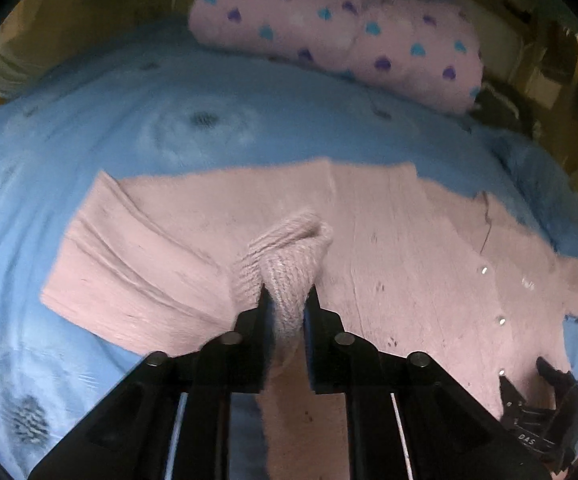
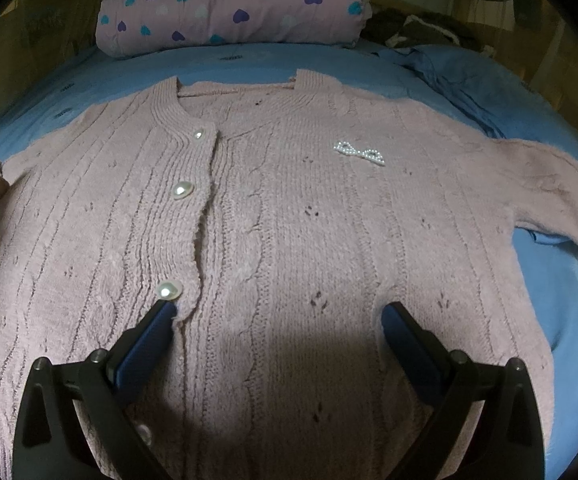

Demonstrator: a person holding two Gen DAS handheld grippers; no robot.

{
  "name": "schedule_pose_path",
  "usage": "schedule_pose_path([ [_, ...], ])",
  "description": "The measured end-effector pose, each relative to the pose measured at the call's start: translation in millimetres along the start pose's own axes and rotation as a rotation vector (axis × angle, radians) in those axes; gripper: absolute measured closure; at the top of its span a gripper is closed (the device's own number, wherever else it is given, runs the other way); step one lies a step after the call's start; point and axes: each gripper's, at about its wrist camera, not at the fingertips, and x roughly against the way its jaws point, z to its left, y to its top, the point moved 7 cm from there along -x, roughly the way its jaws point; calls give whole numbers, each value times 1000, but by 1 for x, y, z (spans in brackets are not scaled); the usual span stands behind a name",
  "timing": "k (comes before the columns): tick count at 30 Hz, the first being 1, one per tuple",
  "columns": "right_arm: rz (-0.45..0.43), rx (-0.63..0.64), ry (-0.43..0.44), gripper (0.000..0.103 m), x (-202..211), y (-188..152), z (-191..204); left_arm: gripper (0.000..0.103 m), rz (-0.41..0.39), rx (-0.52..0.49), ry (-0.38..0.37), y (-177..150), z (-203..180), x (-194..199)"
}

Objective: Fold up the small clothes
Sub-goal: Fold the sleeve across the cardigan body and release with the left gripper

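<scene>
Our left gripper [image 1: 288,294] pinches the ribbed cuff [image 1: 285,256] of a pink cardigan [image 2: 289,220]

We hold one sleeve [image 1: 137,256] in closed jaws; it runs left and away from us over the blue bedsheet [image 1: 209,100], so we judge the fold goes rightward onto the body. Our right gripper [image 2: 279,312] hangs wide open and empty just above the hem, the body running away from it toward the collar. We count one cardigan, four pearl buttons [image 2: 183,190], one beaded bow [image 2: 359,152], one heart-print pillow [image 2: 229,4]
</scene>
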Motion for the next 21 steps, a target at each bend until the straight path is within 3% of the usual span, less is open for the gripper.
schedule_pose_path([
  [3,1,4,-4,0,0,0,1,103,104,51,5,-14,2,-7],
  [5,1,9,-12,0,1,1,2,103,96,39,-6,-19,0,9],
  [7,9,18,-20,0,2,1,3,100,-14,77,-67,-20,-2,47],
  [10,40,-20,-4,3,4,4,3,95,-122,218,-40,-22,22,98],
  [12,-4,-63,23,19,19,11,10,94,-217,230,-62,-23,36,119],
  [13,-31,-72,58,38,27,15,18,92,-256,213,-59,-24,42,125],
  [14,-53,-75,114,44,36,20,30,92,-283,185,-45,-25,48,127],
  [15,-82,-77,206,44,47,27,52,92,-275,171,-18,-24,55,125],
  [17,-104,-84,296,38,58,35,85,92,-196,205,-11,-21,71,116],
  [19,-23,-100,412,29,49,41,133,92,-159,251,-41,-21,87,109],
  [21,68,-128,485,28,29,47,171,92,-136,281,-29,-21,97,104],
])
